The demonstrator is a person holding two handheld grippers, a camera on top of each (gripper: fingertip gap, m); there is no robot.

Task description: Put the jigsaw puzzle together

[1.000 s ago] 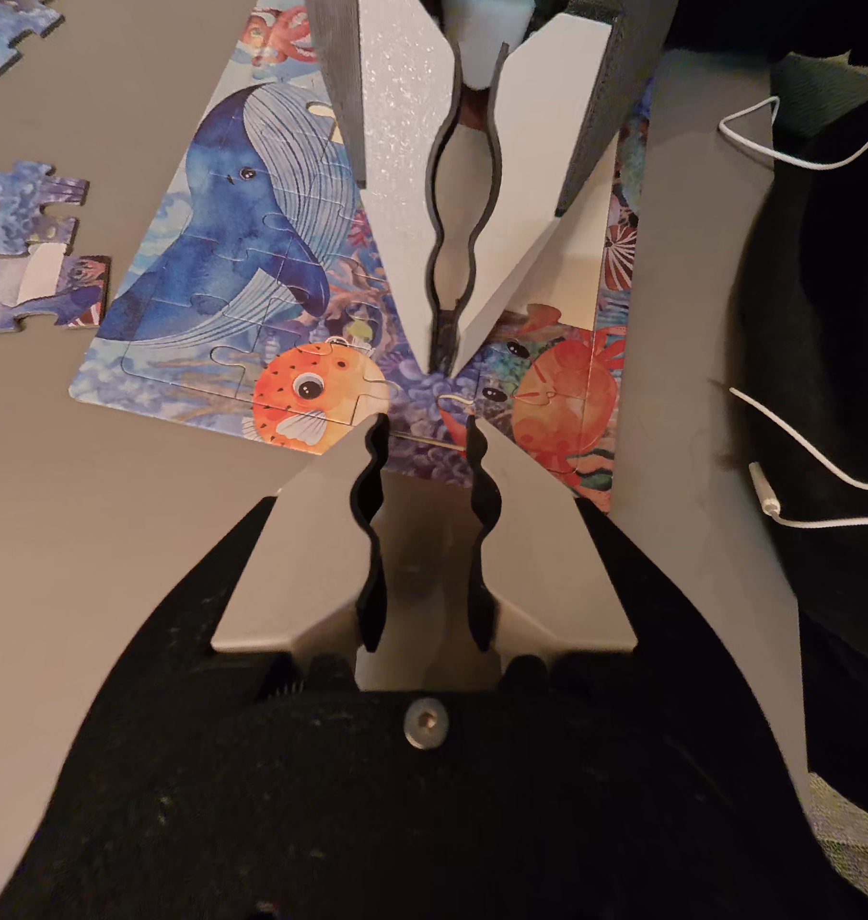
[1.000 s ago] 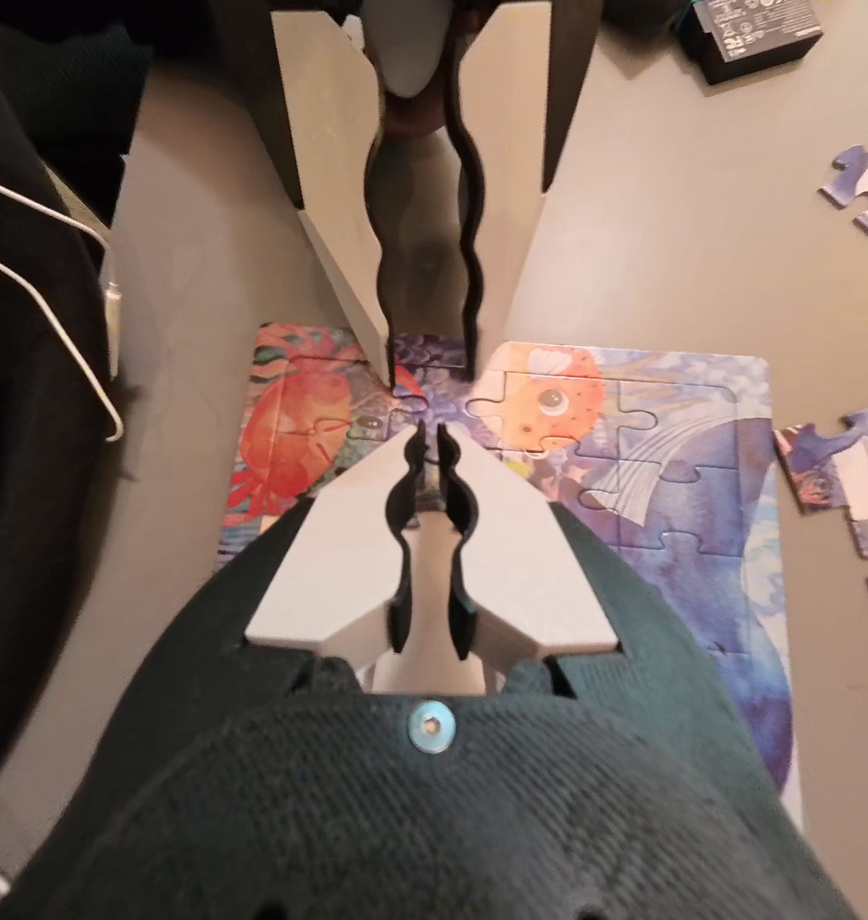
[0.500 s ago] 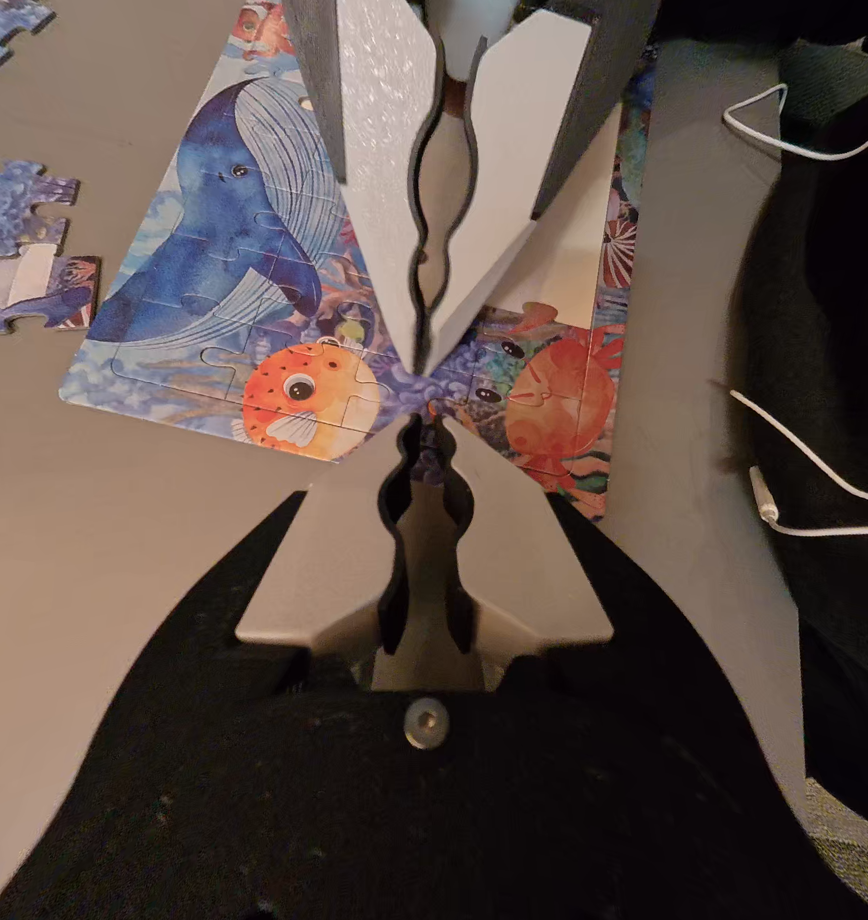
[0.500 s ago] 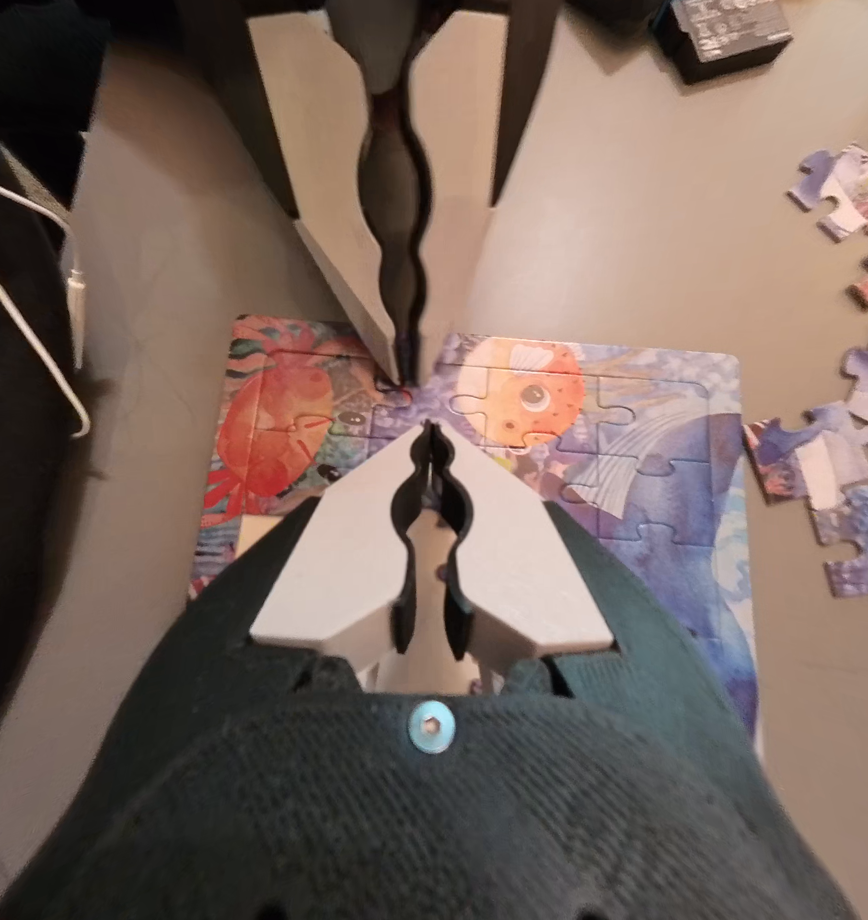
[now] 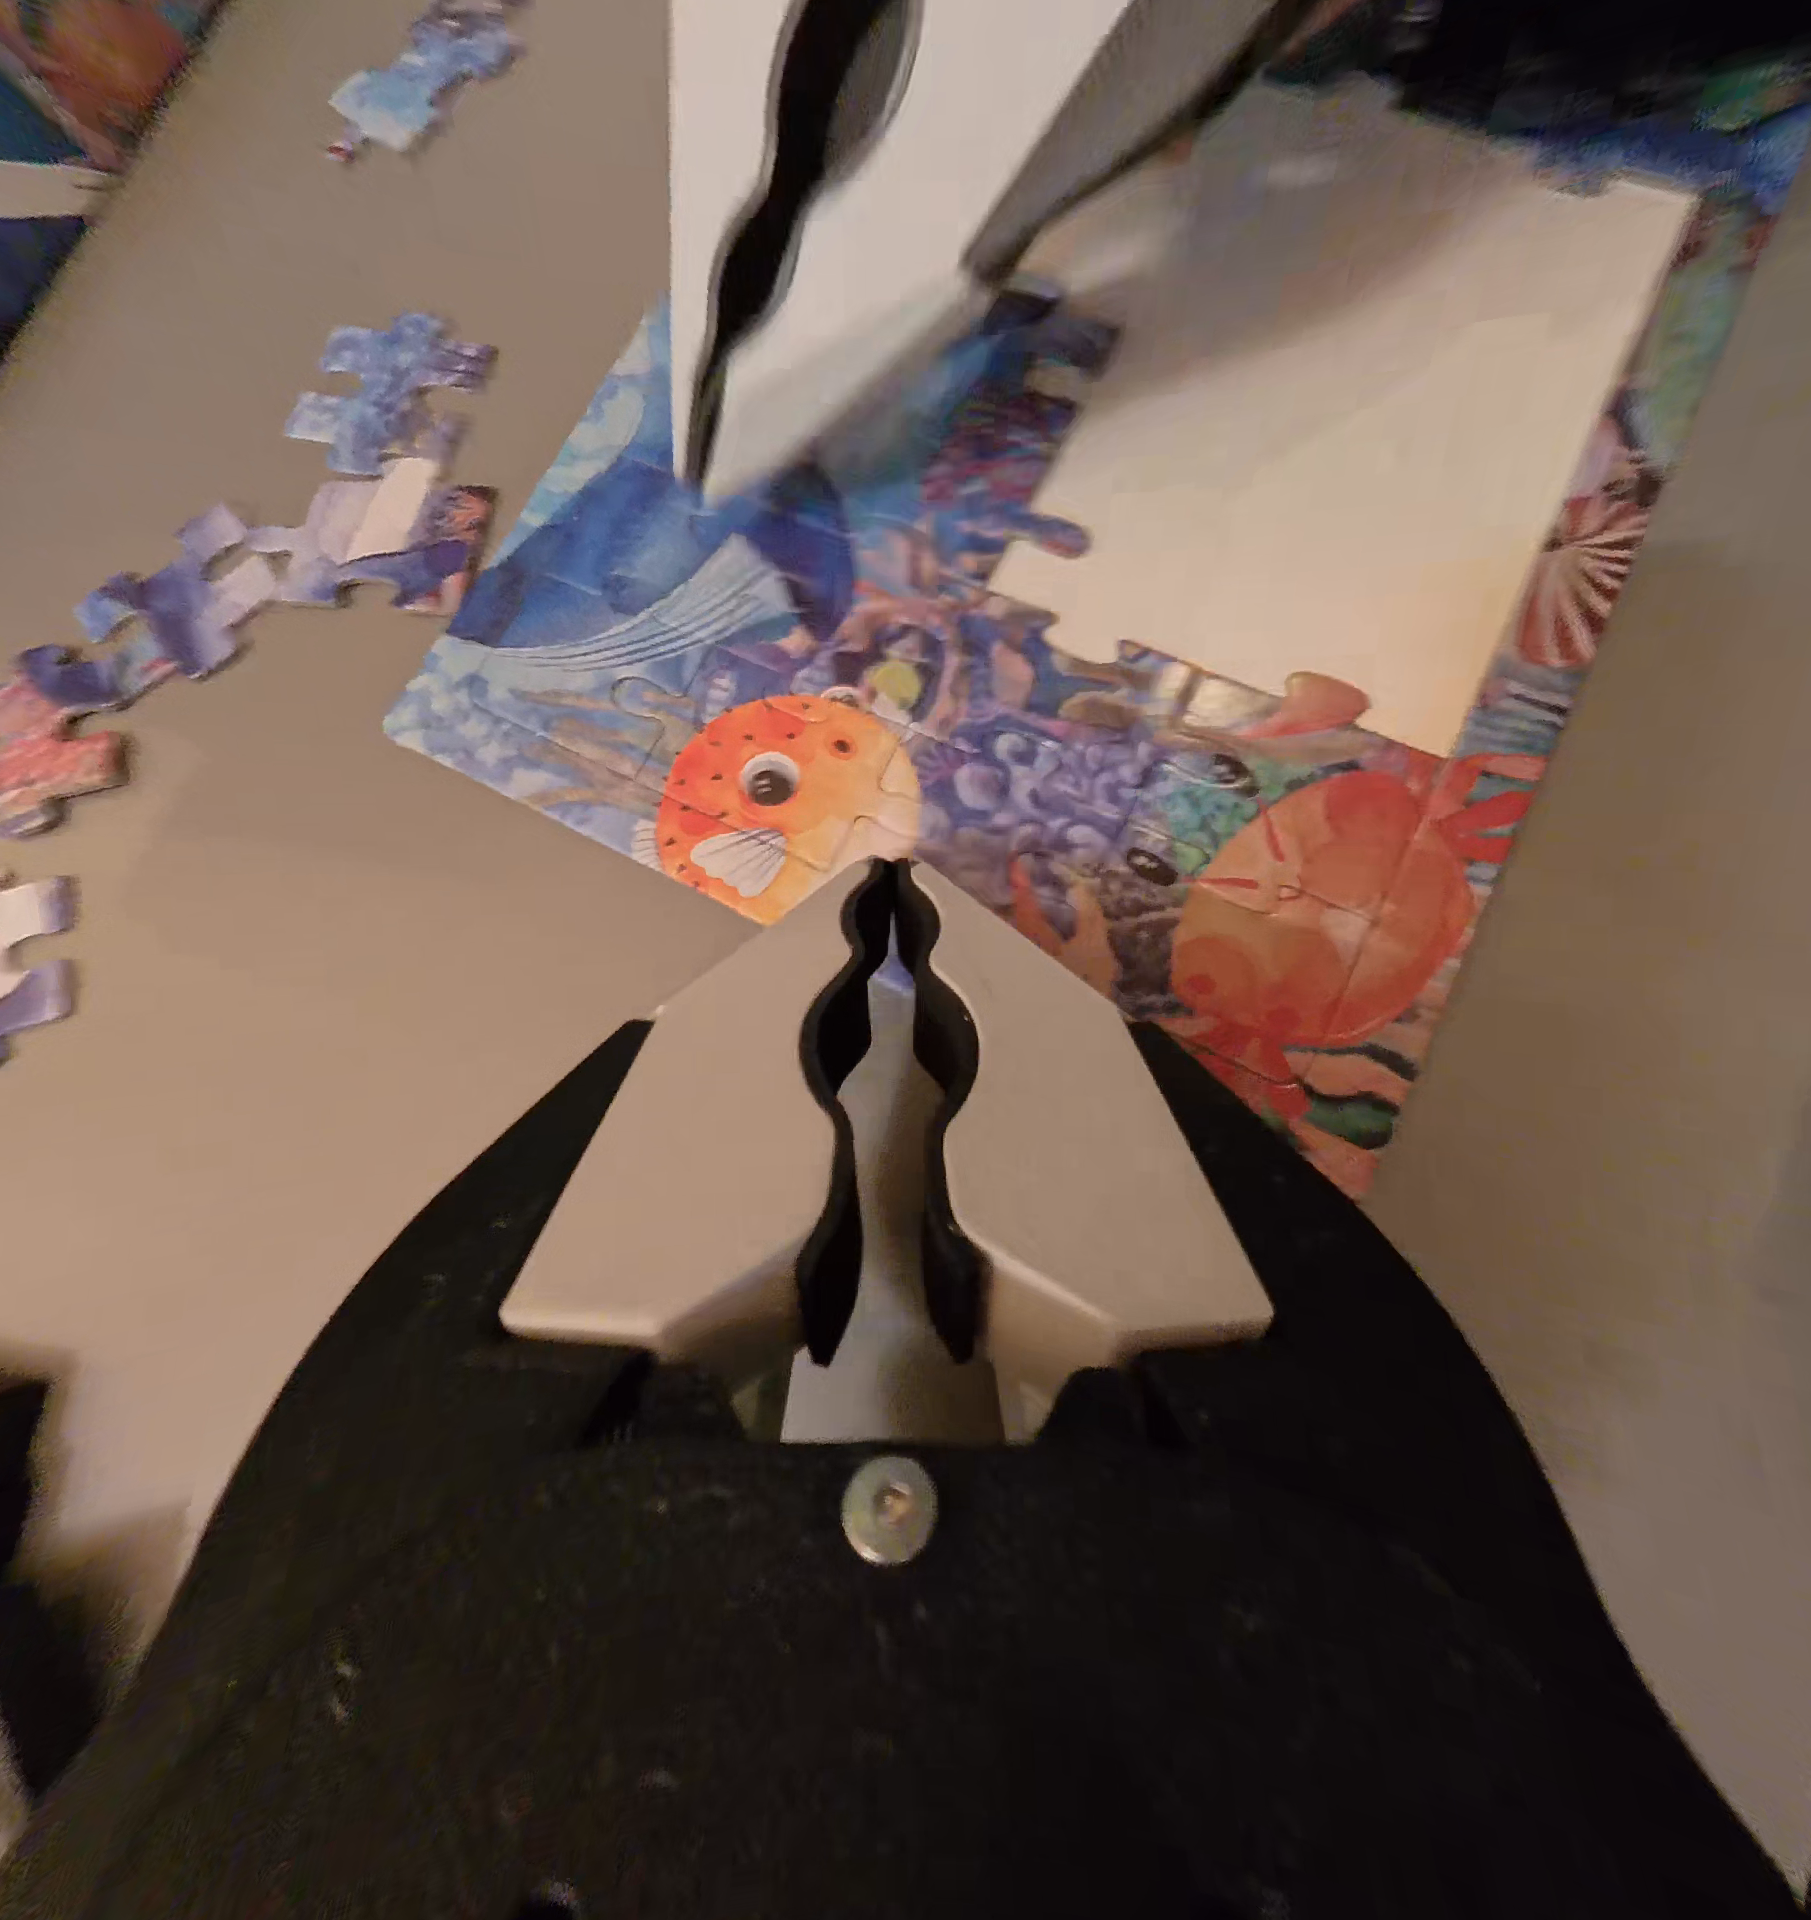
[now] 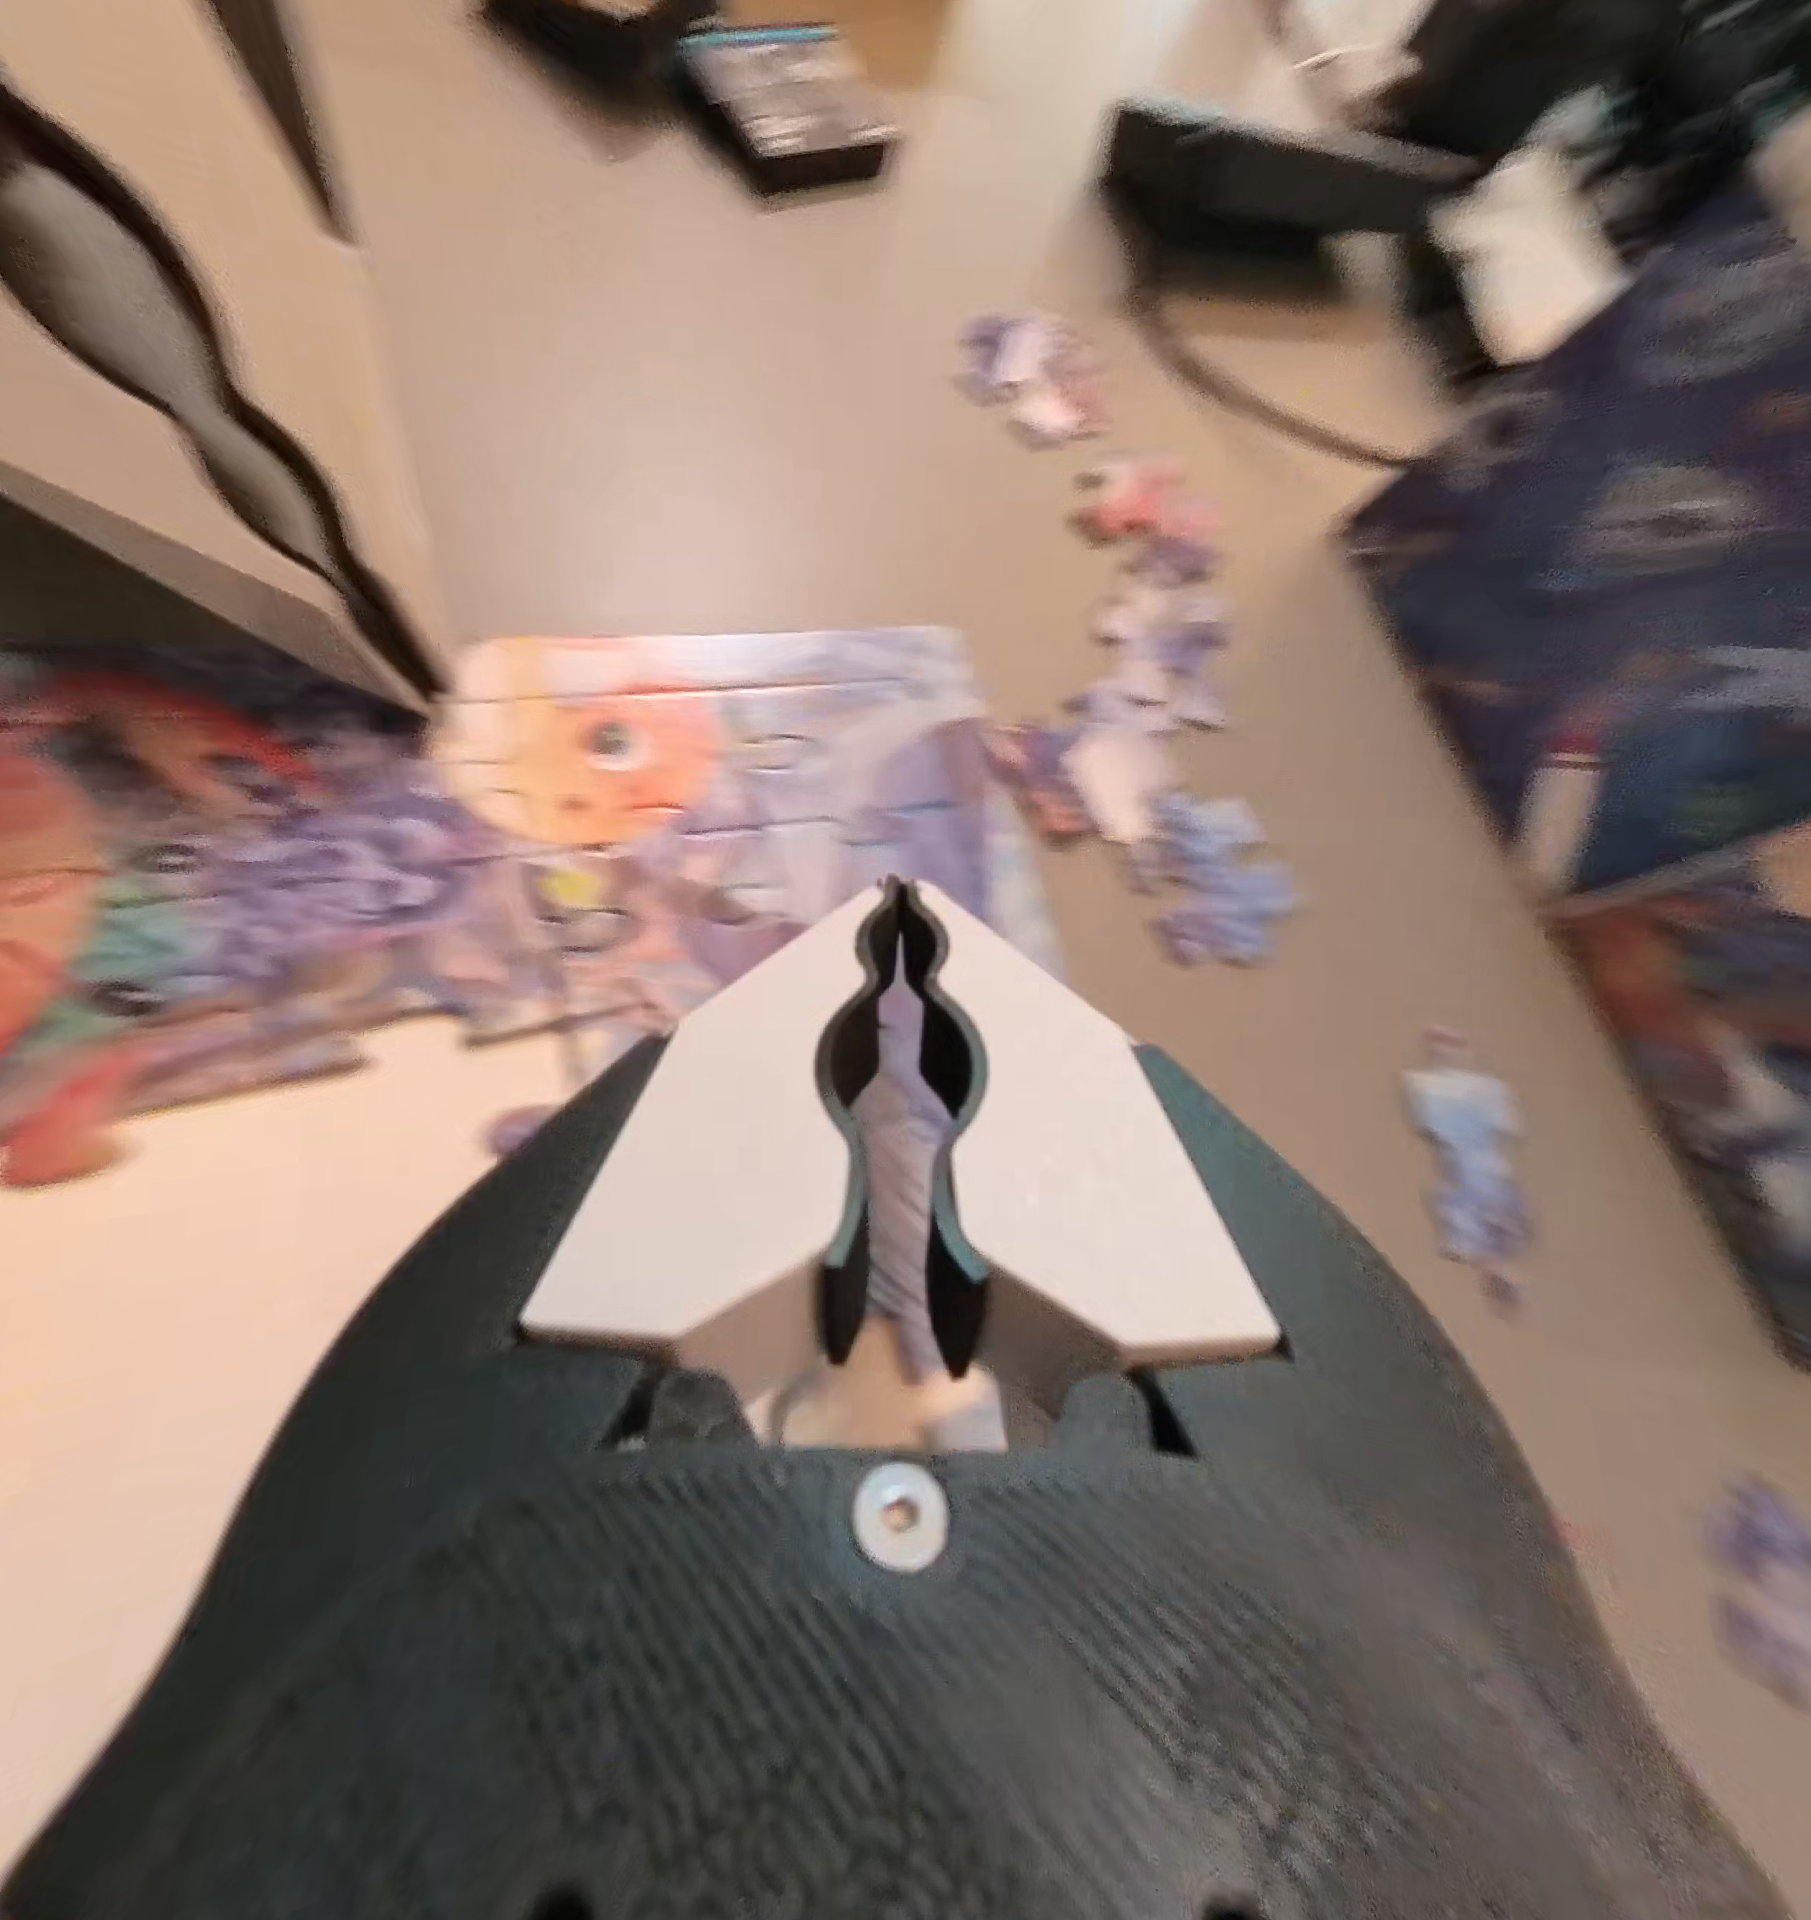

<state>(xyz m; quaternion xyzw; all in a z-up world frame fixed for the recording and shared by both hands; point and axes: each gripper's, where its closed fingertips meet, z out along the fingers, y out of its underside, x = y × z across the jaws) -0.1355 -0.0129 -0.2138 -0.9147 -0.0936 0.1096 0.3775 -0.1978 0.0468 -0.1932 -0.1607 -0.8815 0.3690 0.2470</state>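
Blurring right view, puzzle [image 6: 735, 748] smeared

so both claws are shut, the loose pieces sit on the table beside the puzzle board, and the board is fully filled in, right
Not quite: the puzzle board is not fully filled in. The left wrist view shows a large bare pale patch above the crab. The rest holds: left claw and right claw are shut, and the loose pieces lie on the table.

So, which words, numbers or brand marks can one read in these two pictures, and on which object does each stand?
No text can be read in either view.
Black flat device: it bears a label with print, too small and blurred to read.
Dark blue box: printed marks, smeared by motion blur.
Jigsaw puzzle: only pictures, no writing visible.
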